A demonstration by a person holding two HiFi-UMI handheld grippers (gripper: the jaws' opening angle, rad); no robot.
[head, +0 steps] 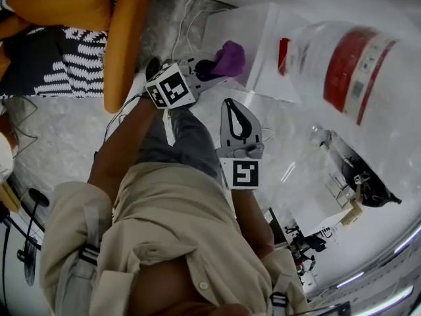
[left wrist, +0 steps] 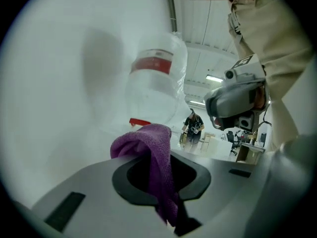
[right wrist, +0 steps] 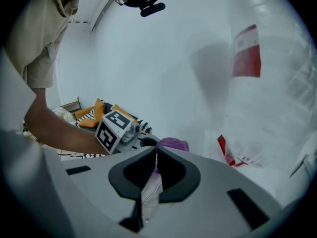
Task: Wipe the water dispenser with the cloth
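Observation:
The purple cloth [head: 228, 59] bunches out of my left gripper [head: 209, 68], which is shut on it right beside the white water dispenser [head: 253, 41]. A clear bottle [head: 348, 64] with a red label stands on the dispenser. In the left gripper view the cloth [left wrist: 154, 150] hangs between the jaws of the left gripper [left wrist: 156, 155], facing the dispenser's white side [left wrist: 59, 83] and the bottle [left wrist: 158, 83]. My right gripper [head: 231, 104] hovers just behind, jaws shut with nothing held. In the right gripper view the right gripper [right wrist: 156, 155] points at the cloth [right wrist: 173, 144] and the left gripper's marker cube [right wrist: 113, 130].
Orange cushions and a black-and-white striped fabric [head: 66, 51] lie on the floor at the left. White cables [head: 184, 18] run across the floor by the dispenser. A person [left wrist: 193, 128] and desks show far off. A black stand [head: 29, 242] sits at lower left.

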